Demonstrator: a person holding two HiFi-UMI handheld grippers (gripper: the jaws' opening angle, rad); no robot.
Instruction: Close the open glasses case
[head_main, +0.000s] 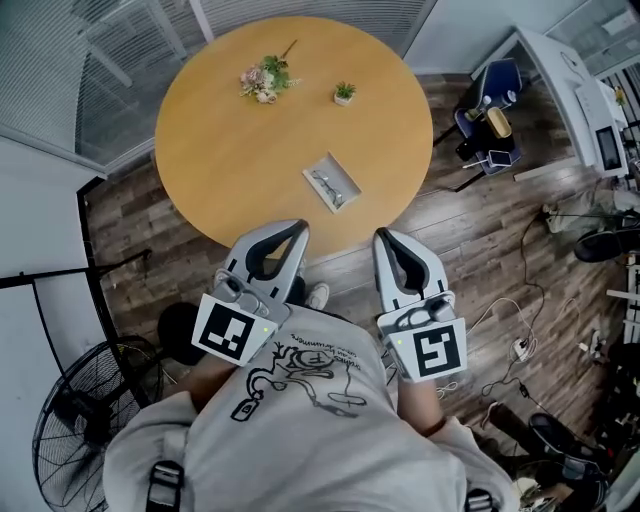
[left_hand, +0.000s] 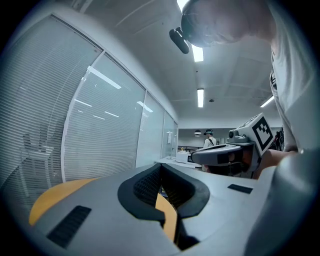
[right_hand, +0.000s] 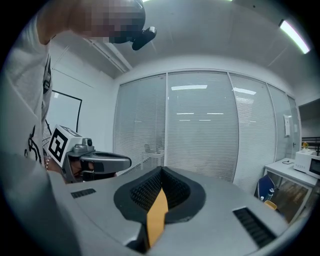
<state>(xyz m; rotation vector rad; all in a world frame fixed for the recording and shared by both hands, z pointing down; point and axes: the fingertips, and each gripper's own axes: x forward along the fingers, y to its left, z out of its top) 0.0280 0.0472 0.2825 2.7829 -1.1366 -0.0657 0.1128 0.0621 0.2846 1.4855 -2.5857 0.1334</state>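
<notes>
Head view looked steeply down on you standing at the near edge of a round wooden table (head_main: 230, 150). The open glasses case (head_main: 342, 174) lay on the table's near-right part, turned at an angle, with a pair of glasses (head_main: 328, 187) inside it. Farther back sat a small bunch of flowers (head_main: 265, 80) and, to its right, a tiny potted plant (head_main: 344, 93), both well apart from the case. You held the left gripper (head_main: 298, 229) and the right gripper (head_main: 383, 237) side by side close to your chest, tips pointing toward the table edge, short of the case and touching nothing. A floor fan (head_main: 80, 420) stood at your lower left on the wood floor, and a blue chair (head_main: 495, 85) stood off to the table's right.

Left gripper view showed the left gripper (left_hand: 161, 167) with its jaw tips pressed together and nothing pinched; only a sliver of the orange tabletop (left_hand: 167, 217) showed through the gap behind the tips. Your right gripper (left_hand: 220, 156) hung level just beside it, at the view's right, in front of a wall of blinds (left_hand: 75, 125).

Right gripper view showed the right gripper (right_hand: 161, 171) with its jaws likewise brought together on nothing, the same orange strip showing between the pads. Your left gripper (right_hand: 102, 162) sat alongside at the view's left, with blinds behind it.
</notes>
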